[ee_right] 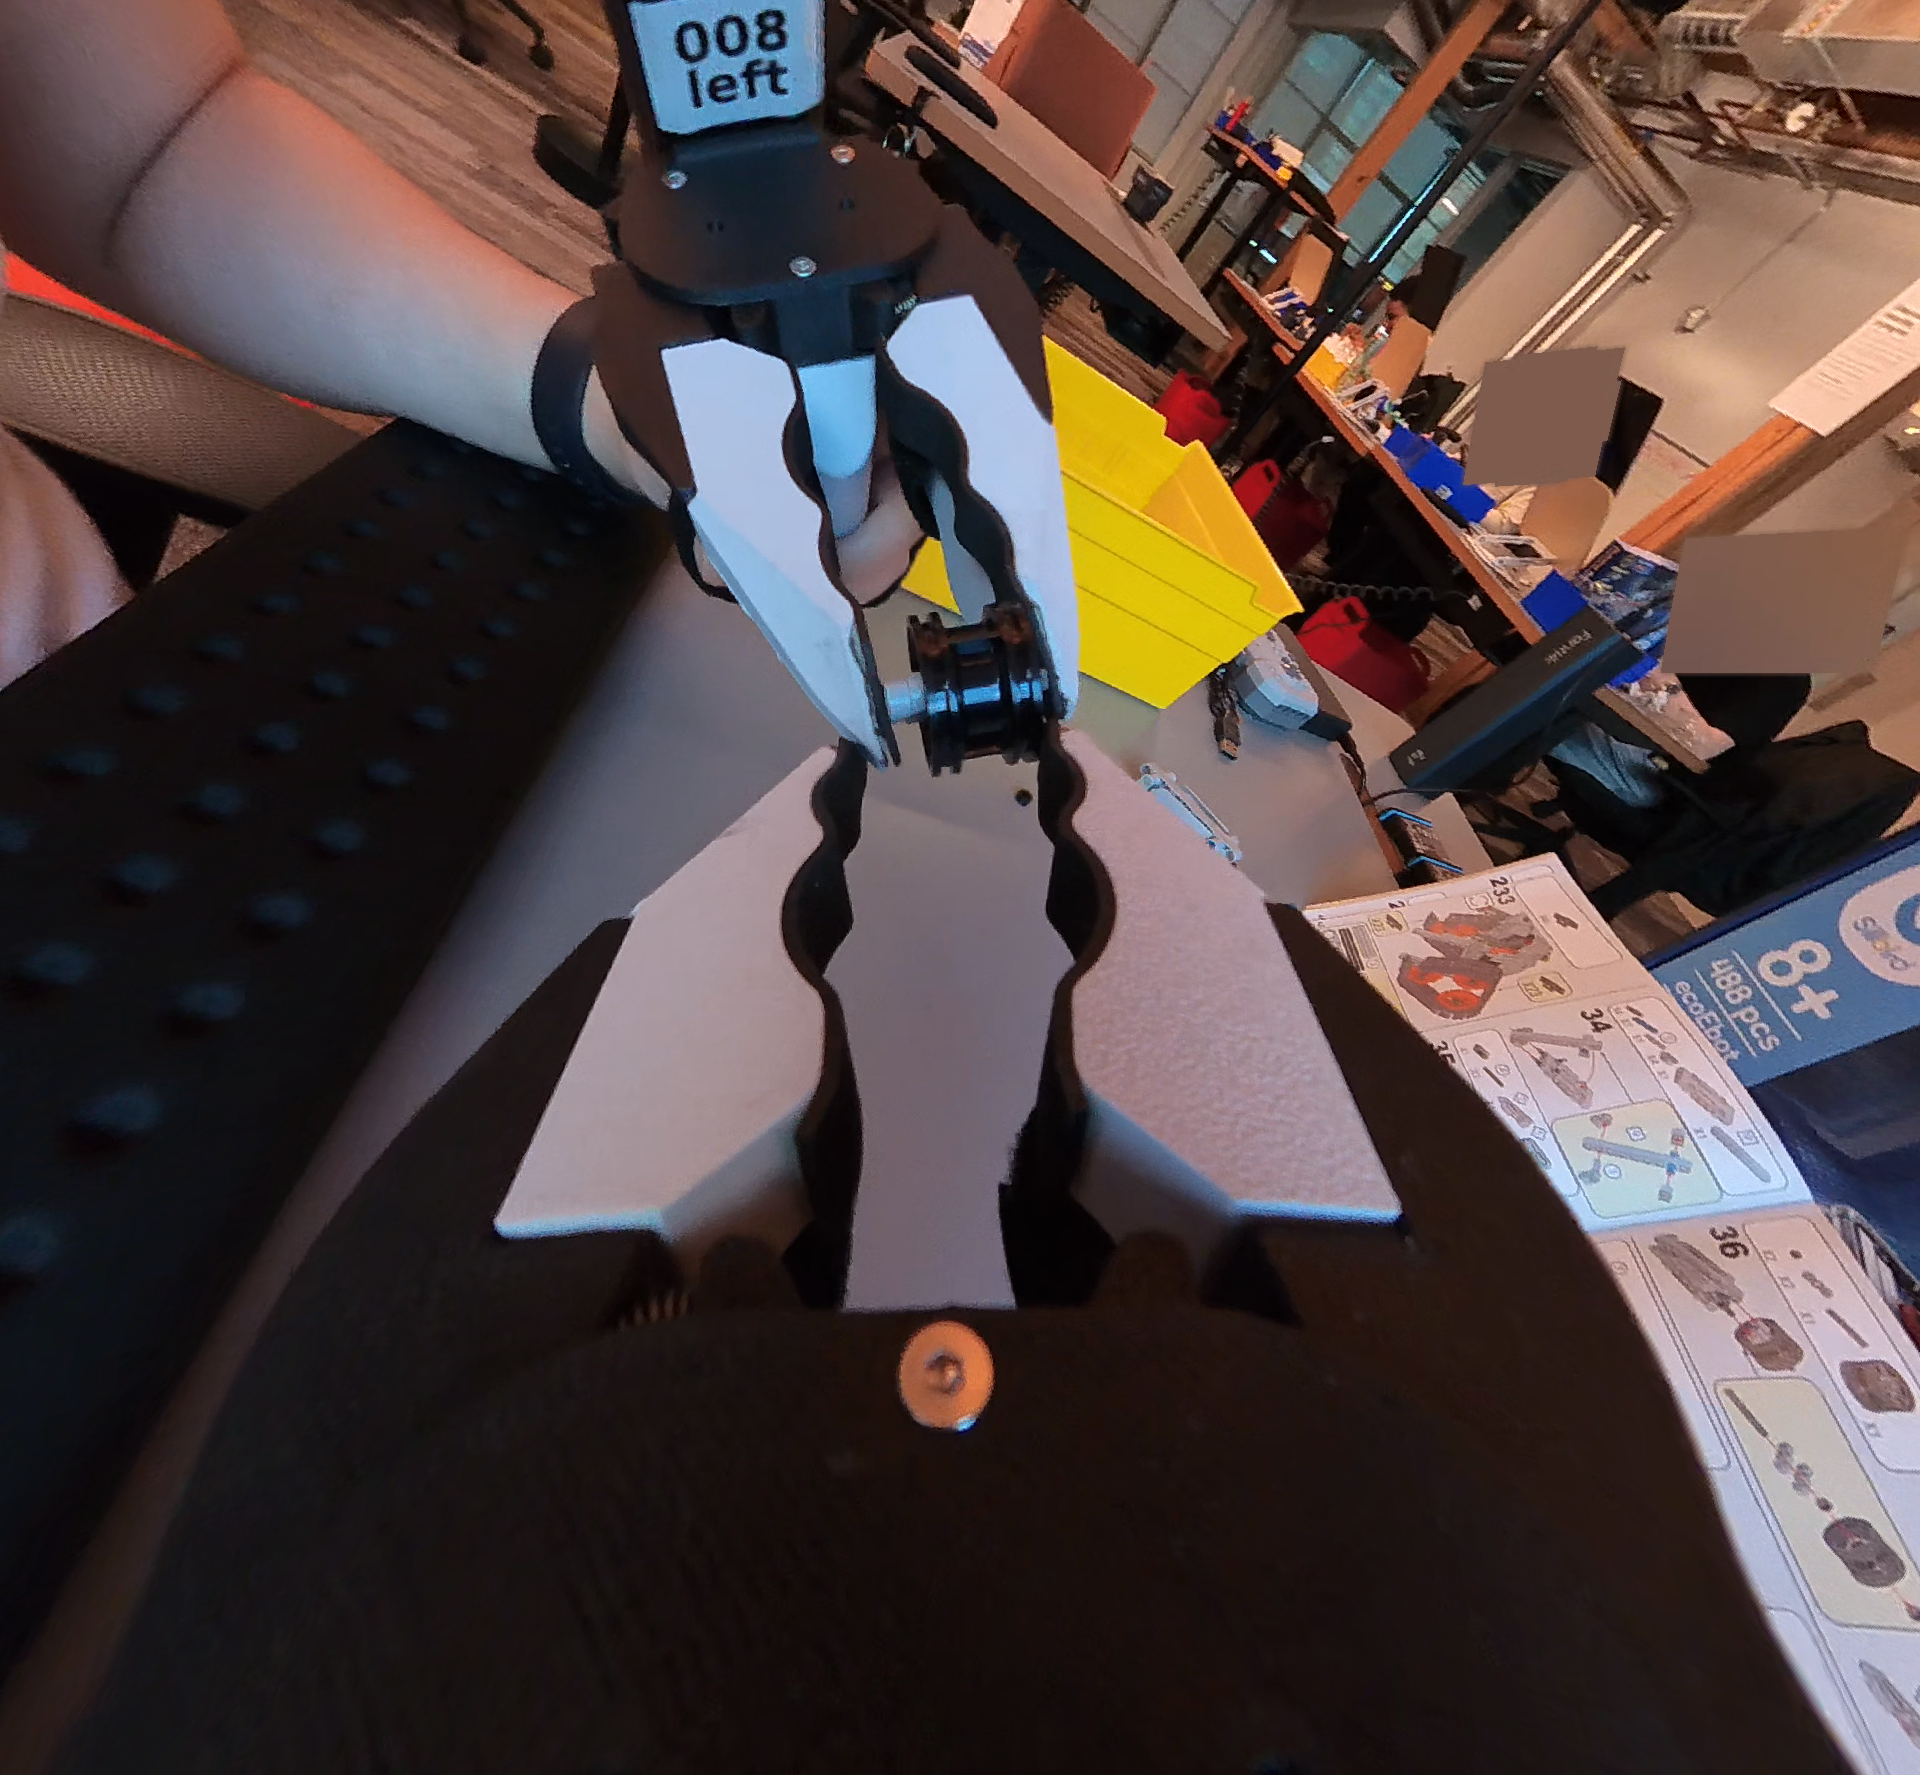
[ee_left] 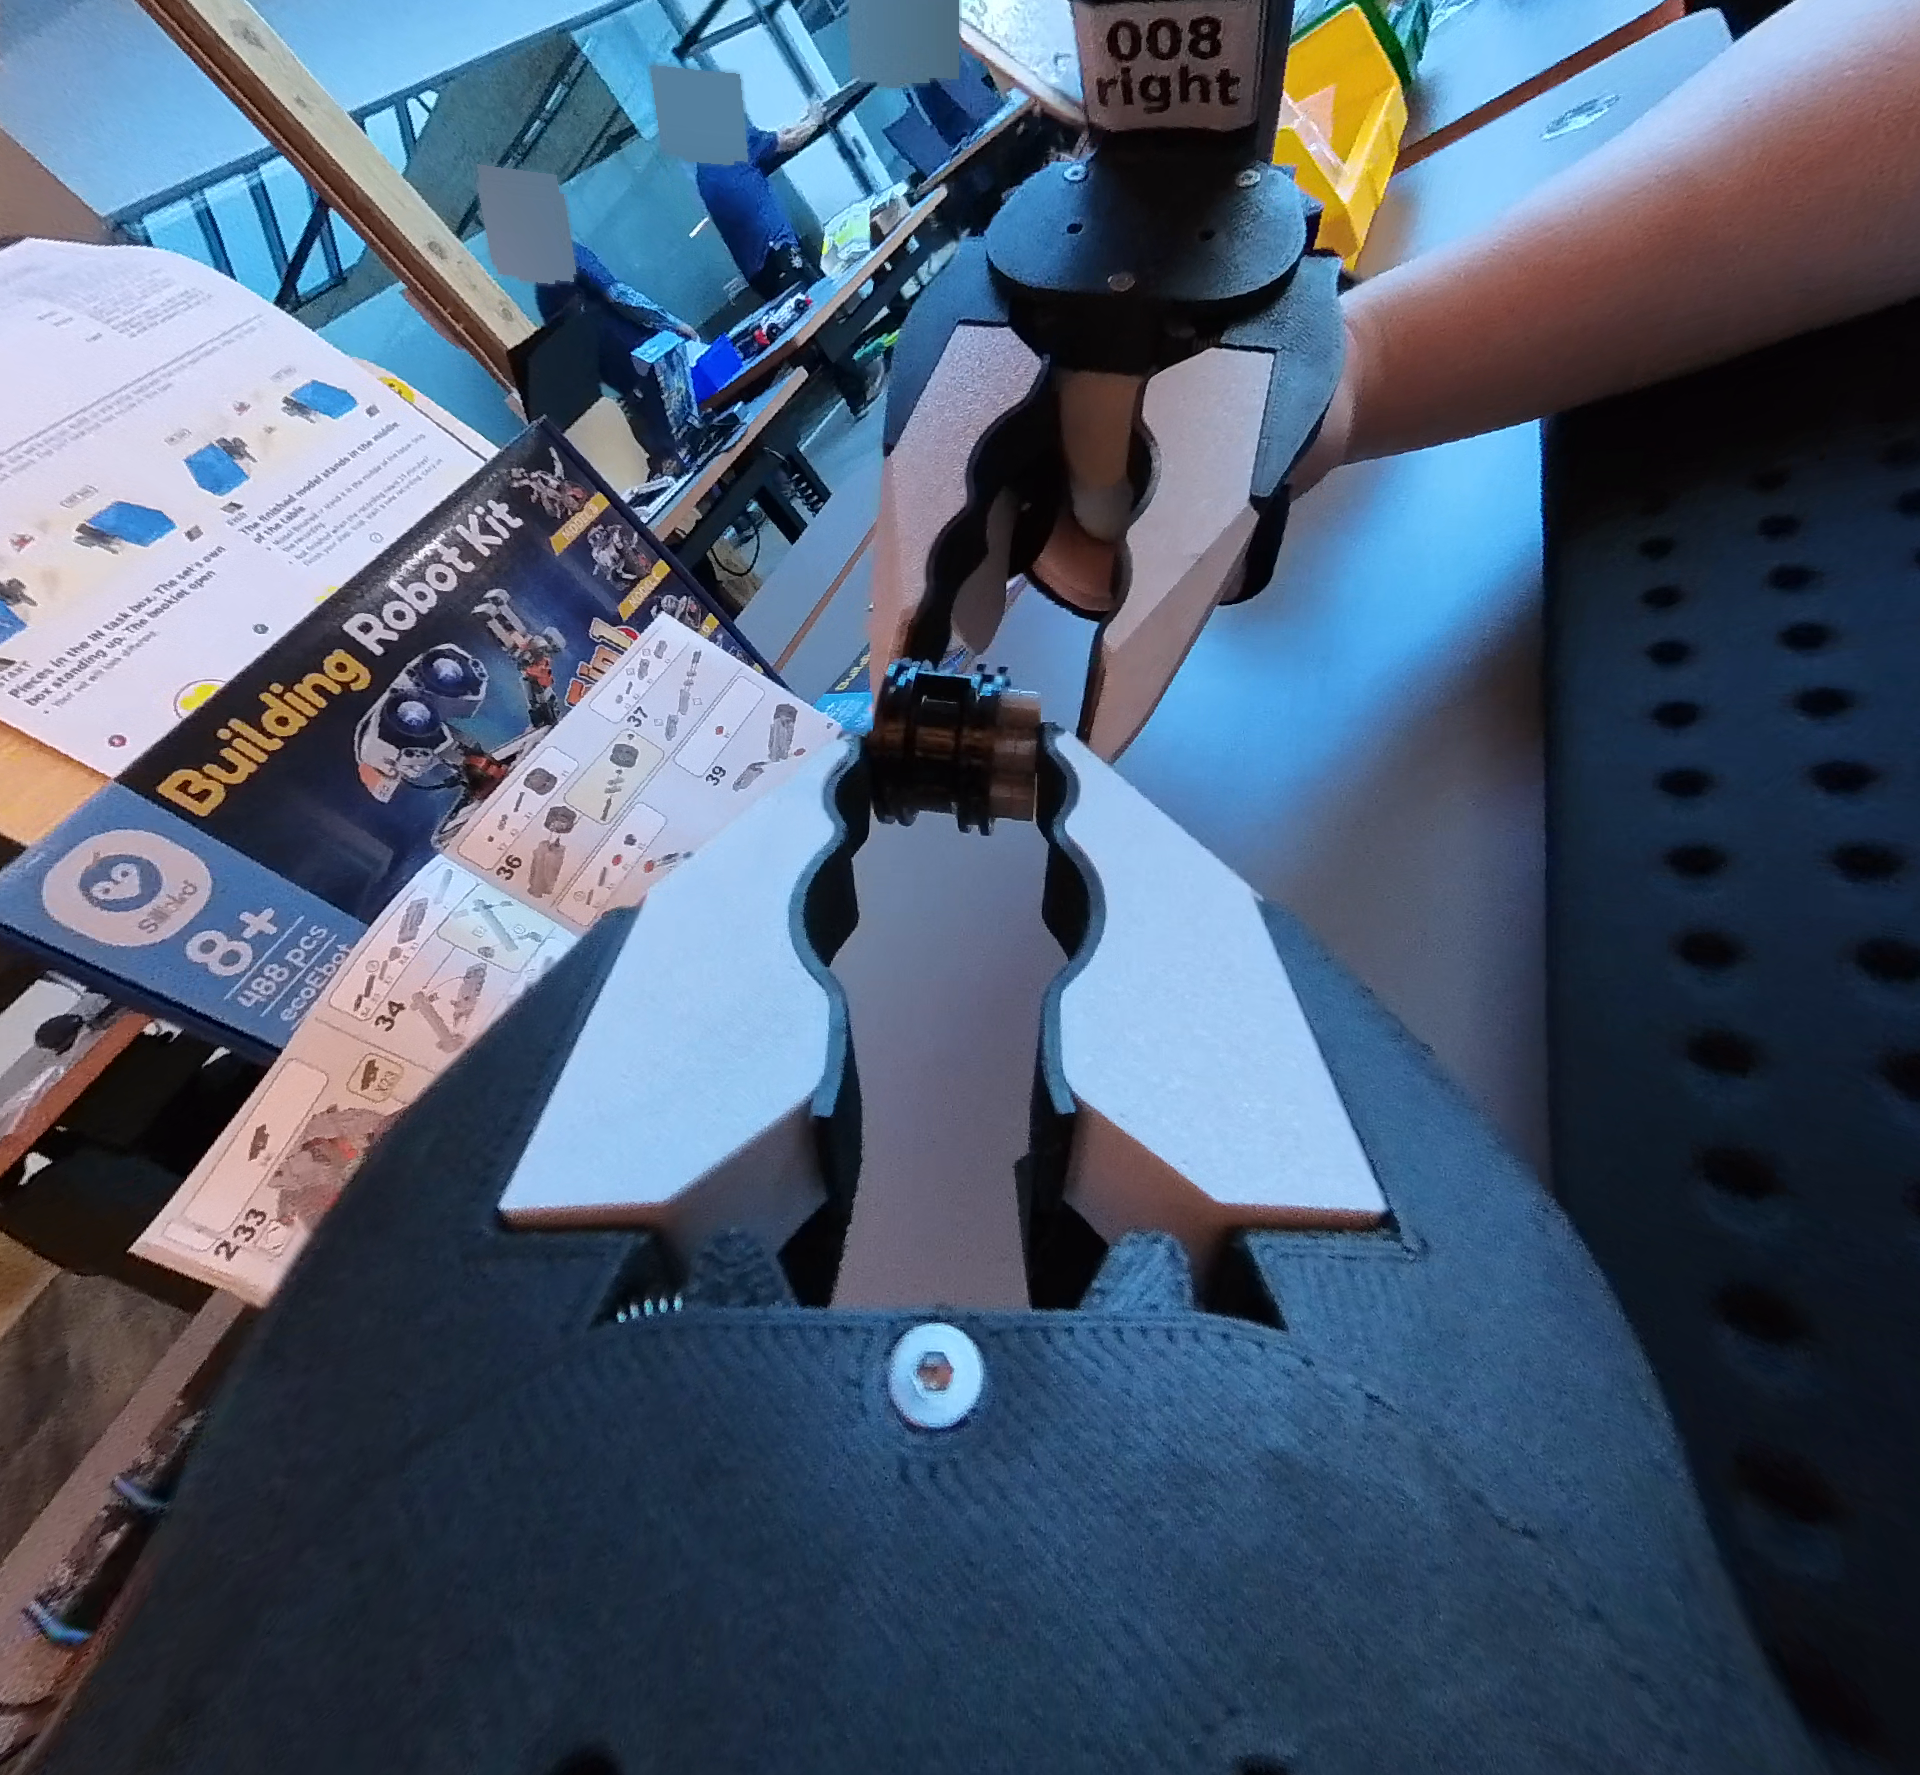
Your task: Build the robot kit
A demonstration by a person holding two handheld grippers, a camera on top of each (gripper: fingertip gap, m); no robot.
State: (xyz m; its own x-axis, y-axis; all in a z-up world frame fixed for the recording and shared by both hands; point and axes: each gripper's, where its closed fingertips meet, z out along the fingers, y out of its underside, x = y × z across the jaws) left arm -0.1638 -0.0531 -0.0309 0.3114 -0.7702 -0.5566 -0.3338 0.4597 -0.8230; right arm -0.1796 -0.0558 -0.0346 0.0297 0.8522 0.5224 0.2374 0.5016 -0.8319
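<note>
The left gripper (ee_left: 961, 757) grasps a small black plastic spool-shaped wheel with a pale axle stub (ee_right: 971, 697) endwise. One of its white fingers (ee_right: 790, 582) presses on the stub and the other bears on the far flange. The wheel hangs in the air above the grey counter (ee_right: 644, 790), clear of its surface.

The right gripper (ee_right: 948, 754) meets it head-on, with its fingers parted to about the wheel's width. In the left wrist view one of its tips touches the top of a flange and the other sits just beside the stub end. Whether they squeeze the wheel I cannot tell.

A bare forearm (ee_left: 1558, 271) reaches in behind the right gripper. A black perforated panel (ee_left: 1714, 790) lies on the counter along one side of both grippers. On the other side an open illustrated instruction booklet (ee_right: 1610, 1102) lies flat, partly over a dark blue cardboard kit box (ee_left: 208, 894). A white printed sheet (ee_left: 156, 478) stands behind the box. Yellow plastic bins (ee_right: 1143, 562) stand towards the counter's far edge.
</note>
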